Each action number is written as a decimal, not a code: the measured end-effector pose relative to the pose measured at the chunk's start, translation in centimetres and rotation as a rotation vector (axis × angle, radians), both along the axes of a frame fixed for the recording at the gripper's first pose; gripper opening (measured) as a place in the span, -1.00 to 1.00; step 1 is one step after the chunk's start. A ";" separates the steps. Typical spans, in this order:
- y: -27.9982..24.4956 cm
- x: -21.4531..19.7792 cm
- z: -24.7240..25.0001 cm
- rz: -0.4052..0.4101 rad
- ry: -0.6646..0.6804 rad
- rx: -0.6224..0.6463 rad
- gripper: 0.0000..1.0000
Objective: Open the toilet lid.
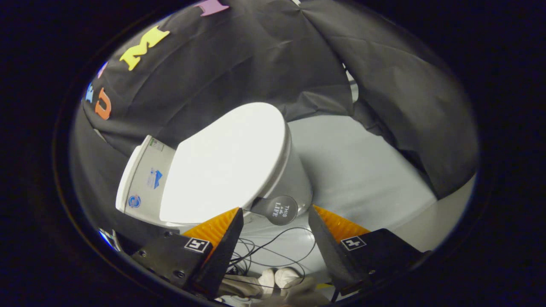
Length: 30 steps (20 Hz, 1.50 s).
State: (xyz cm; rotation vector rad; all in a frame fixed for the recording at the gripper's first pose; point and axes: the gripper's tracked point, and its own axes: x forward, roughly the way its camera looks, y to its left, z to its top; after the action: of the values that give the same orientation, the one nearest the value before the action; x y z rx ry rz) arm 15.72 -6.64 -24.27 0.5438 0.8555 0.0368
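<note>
Glossy white plastic toilet lid (226,162) looks stiff, slick, light; grab the round grey tab (279,209) at its edge; hand-held gripper (275,213) fingers apart, straddling that tab.

The toilet lid (226,162) looks smooth, glossy plastic, its round tab (279,209) matt. The wall (256,55) is creased matt cloth. The floor (362,170) looks smooth.
</note>
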 end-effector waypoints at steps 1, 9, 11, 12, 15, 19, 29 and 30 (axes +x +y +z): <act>0.0 0.2 -0.3 -0.012 0.007 0.038 0.93; 2.0 2.3 -0.1 -0.072 -0.046 0.330 0.89; 1.9 2.3 0.3 -0.074 -0.052 0.405 0.89; 1.7 2.3 0.4 -0.083 -0.050 0.434 0.88; 0.7 2.7 1.3 -0.151 -0.059 0.552 0.69; 1.0 1.8 0.9 -0.127 -0.069 0.550 0.52; 1.5 1.7 -0.4 -0.114 -0.005 0.472 0.28; 0.7 1.7 -1.6 -0.148 0.023 0.436 0.11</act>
State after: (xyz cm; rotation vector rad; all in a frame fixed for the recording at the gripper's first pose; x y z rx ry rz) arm 17.47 -5.98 -25.92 1.0176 0.8300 0.0831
